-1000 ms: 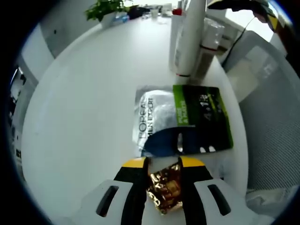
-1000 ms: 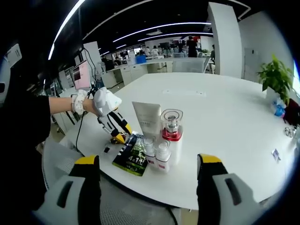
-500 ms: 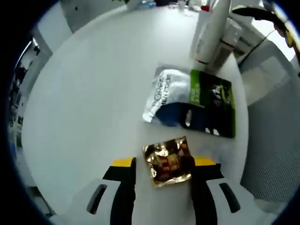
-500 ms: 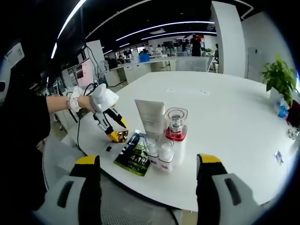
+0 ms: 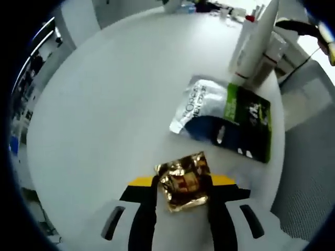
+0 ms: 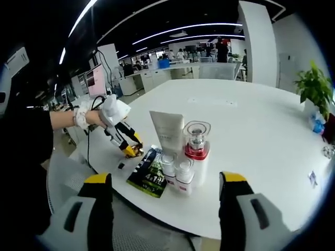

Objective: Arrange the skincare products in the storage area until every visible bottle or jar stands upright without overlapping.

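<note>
In the left gripper view, the left tool was clamped on a shiny gold sachet, which sat between its two yellow-tipped jaws just above the white counter. Up and to the right of it, a flat L'Oreal Men Expert pack, silver, blue and green, lay on the counter. Past the pack stood a tall white tube, upright, with other bottles close behind it that were too blurred to tell apart. In the right gripper view, a gloved hand held the left tool at the far left, down by the counter edge. Just beside it lay the flat pack. Next came the white tube, standing up, then two small white bottles with red bands in front, and a clear bottle with a red collar touching the tube's side. The right tool had its jaws wide apart and held nothing. A green plant stood far off on the right side of the counter.
</note>
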`<state>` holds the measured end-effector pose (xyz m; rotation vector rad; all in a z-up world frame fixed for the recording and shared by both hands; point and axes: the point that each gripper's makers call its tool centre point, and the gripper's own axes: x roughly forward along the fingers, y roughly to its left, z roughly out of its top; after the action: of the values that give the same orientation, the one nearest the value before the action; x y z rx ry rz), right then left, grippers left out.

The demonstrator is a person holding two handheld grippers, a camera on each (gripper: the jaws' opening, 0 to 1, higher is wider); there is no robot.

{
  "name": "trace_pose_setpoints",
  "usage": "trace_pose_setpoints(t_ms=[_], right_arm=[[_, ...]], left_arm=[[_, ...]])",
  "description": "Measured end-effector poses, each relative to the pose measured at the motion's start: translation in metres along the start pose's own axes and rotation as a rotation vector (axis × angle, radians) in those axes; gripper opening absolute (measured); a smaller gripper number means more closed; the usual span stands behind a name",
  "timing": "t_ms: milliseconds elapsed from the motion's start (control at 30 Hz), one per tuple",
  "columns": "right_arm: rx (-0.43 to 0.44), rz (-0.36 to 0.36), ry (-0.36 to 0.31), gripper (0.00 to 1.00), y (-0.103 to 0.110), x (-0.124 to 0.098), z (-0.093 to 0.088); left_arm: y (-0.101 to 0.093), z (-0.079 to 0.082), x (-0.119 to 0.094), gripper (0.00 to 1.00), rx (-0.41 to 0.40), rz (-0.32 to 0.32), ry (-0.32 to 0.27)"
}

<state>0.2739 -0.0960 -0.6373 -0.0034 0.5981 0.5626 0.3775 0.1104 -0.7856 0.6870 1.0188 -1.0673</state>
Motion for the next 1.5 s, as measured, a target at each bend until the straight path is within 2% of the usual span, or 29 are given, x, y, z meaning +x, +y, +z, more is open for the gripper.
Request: trace_pose_setpoints(t_ms=[67,133,167,200,233,300,333,400,467,533,567,733,1167,1300,1433,1500], right_arm=[[-0.001,-0.001,-0.002,0.85,0.0,0.0,0.001],[0.001,0.0,-0.003,0.84,-0.001,0.0,0.001],[0.001,-0.002,-0.002,0.84,-0.001,0.0,0.001],[-0.001,-0.004,0.0,0.84,-0.001,0.0,0.001],[0.001,-0.004,0.001,0.84,-0.001,0.0,0.001],[0.004,-0.003,0.0,0.84,-0.001,0.0,0.0],[0.004,-0.003,0.001,0.84,0.0,0.0,0.0],[0.005,-0.004,0.004,0.84,0.0,0.0,-0.001],[0.005,-0.004,0.008,0.84,0.0,0.0,-0.002],[0.005,-0.005,0.009,0.84,0.0,0.0,-0.002],[0.006,-0.007,0.009,0.84,0.0,0.0,-0.001],[0.012,-0.015,0.002,0.84,0.0,-0.001,0.0],[0.019,-0.027,0.009,0.84,0.0,-0.002,-0.001],[0.02,-0.03,0.011,0.84,0.001,-0.002,-0.001],[0.02,-0.031,0.009,0.84,0.0,-0.001,0.0],[0.019,-0.031,0.004,0.84,0.0,0.0,0.002]], left_arm=[[0.0,0.0,0.0,0.32,0.041,-0.02,0.001],[-0.001,0.004,0.001,0.32,0.125,-0.048,-0.018],[0.0,0.003,0.001,0.31,0.098,-0.046,-0.01],[-0.001,0.003,0.001,0.31,0.123,-0.055,-0.008],[-0.003,0.005,0.001,0.31,0.183,-0.072,-0.021],[-0.004,0.007,0.002,0.31,0.234,-0.093,-0.029],[-0.005,0.008,0.002,0.31,0.29,-0.103,-0.035],[-0.01,0.005,0.001,0.31,0.294,-0.129,-0.008],[-0.012,0.007,0.002,0.31,0.355,-0.142,-0.012],[-0.012,0.007,0.002,0.31,0.347,-0.152,-0.006],[-0.013,0.007,0.002,0.31,0.374,-0.162,-0.007],[-0.011,0.008,0.003,0.3,0.395,-0.173,0.006],[-0.007,0.012,0.004,0.29,0.445,-0.2,-0.006],[-0.003,0.015,0.004,0.35,0.449,-0.181,-0.007],[-0.004,0.016,0.004,0.32,0.46,-0.18,-0.008],[-0.001,0.022,0.001,0.31,0.44,-0.157,-0.033]])
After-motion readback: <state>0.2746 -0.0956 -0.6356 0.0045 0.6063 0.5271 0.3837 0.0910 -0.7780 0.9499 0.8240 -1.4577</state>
